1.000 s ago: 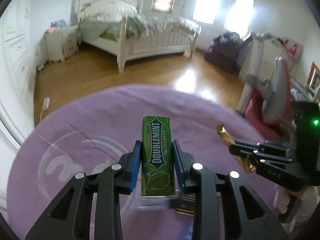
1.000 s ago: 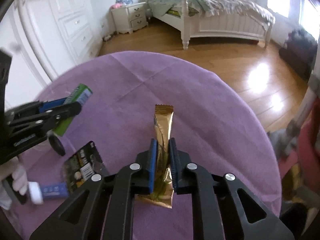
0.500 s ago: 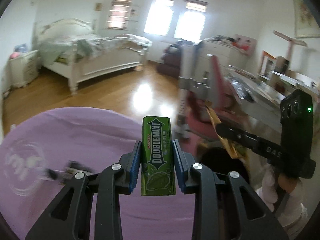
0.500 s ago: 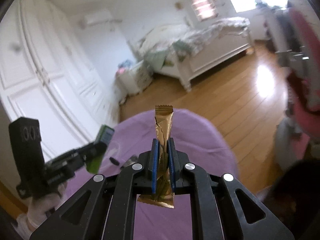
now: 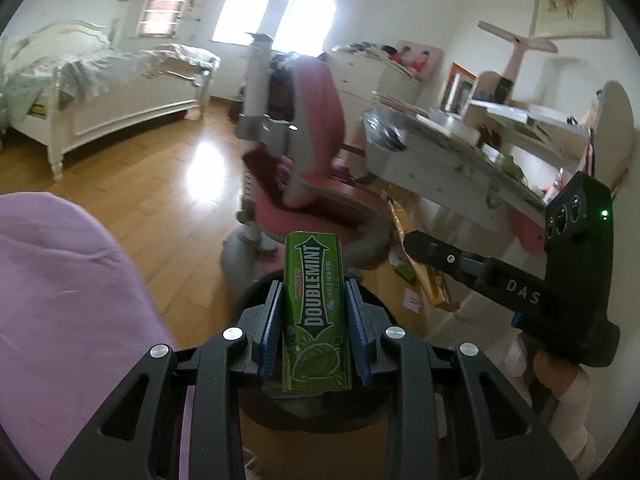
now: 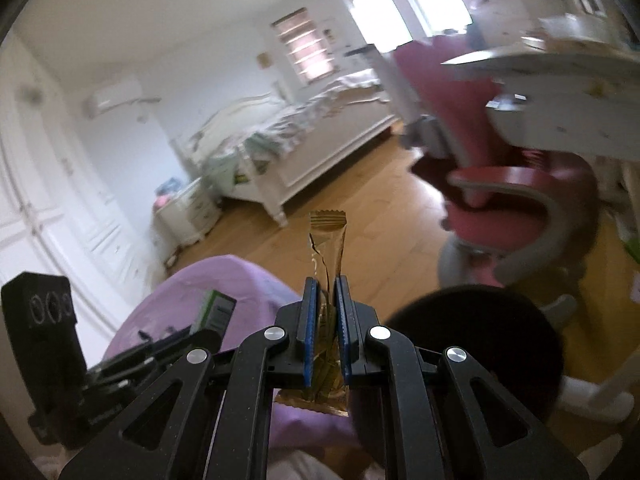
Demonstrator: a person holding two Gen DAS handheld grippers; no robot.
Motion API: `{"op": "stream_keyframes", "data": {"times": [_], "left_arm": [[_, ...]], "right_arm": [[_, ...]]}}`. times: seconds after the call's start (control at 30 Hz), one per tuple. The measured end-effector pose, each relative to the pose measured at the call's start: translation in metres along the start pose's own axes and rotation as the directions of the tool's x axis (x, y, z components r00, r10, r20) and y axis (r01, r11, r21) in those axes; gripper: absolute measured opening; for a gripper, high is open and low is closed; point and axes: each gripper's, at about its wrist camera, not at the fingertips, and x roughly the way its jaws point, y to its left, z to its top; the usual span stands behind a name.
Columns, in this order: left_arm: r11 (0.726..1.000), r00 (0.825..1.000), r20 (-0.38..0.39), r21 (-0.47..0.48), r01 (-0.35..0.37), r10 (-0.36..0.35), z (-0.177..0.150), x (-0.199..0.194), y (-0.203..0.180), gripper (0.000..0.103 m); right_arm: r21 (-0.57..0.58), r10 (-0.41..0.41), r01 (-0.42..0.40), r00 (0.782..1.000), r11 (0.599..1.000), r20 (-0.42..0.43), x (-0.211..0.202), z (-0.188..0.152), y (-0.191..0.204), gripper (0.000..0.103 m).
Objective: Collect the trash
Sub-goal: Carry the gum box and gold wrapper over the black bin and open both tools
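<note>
My left gripper [image 5: 314, 292] is shut on a green Doublemint gum pack [image 5: 316, 312], which stands upright between the blue pads. The pack hangs past the edge of the purple table [image 5: 60, 300], above a dark round bin [image 5: 312, 416] on the floor. My right gripper [image 6: 327, 292] is shut on a thin gold sachet [image 6: 326, 240], held upright over the table's edge beside the same dark bin [image 6: 480, 336]. In the left wrist view the right gripper [image 5: 408, 240] reaches in from the right with the gold sachet [image 5: 420, 276]. The left gripper [image 6: 188, 336] shows at lower left in the right wrist view, gum pack [image 6: 216, 310] in it.
A pink and grey swivel chair [image 5: 304, 168] stands just beyond the bin. A cluttered white desk [image 5: 460, 160] is to the right. A white bed [image 5: 100, 96] stands across the wooden floor [image 5: 160, 168]. Scraps of paper [image 5: 412, 300] lie on the floor near the desk leg.
Both grippers have swung to the right, off the purple table and towards the chair and bin, each still holding its item. The table has slid to the left edge of both views.
</note>
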Motion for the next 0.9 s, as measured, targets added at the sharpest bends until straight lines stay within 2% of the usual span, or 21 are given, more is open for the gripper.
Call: {"op": "stream_keyframes", "data": {"times": [0.2,0.33,0.77,0.87,0.9], "left_arm": [[1.0,0.999,-0.047,0.006,0.025,-0.025,-0.009,0.03,-0.019,0.031],[1.0,0.997,-0.07,0.002,0.026,-0.026,-0.015,0.043,-0.024,0.031],[0.999,0.993,-0.117,-0.015,0.033,-0.035,-0.019,0.072,-0.029,0.032],[1.0,0.992,-0.127,-0.015,0.021,-0.023,-0.018,0.075,-0.029,0.035],[1.0,0.992,-0.123,-0.008,0.017,-0.018,-0.017,0.074,-0.03,0.039]], "right_arm": [[0.061,-0.051,0.05,0.999,0.997,0.013,-0.013,-0.009,-0.044,0.011],[0.089,-0.064,0.063,0.998,0.994,0.003,-0.015,-0.015,-0.059,0.011],[0.117,-0.078,0.082,0.996,0.99,-0.034,-0.004,-0.019,-0.076,0.011],[0.124,-0.089,0.094,0.995,0.988,-0.046,0.0,-0.02,-0.079,0.011],[0.129,-0.092,0.097,0.995,0.987,-0.048,-0.001,-0.021,-0.079,0.016]]}}
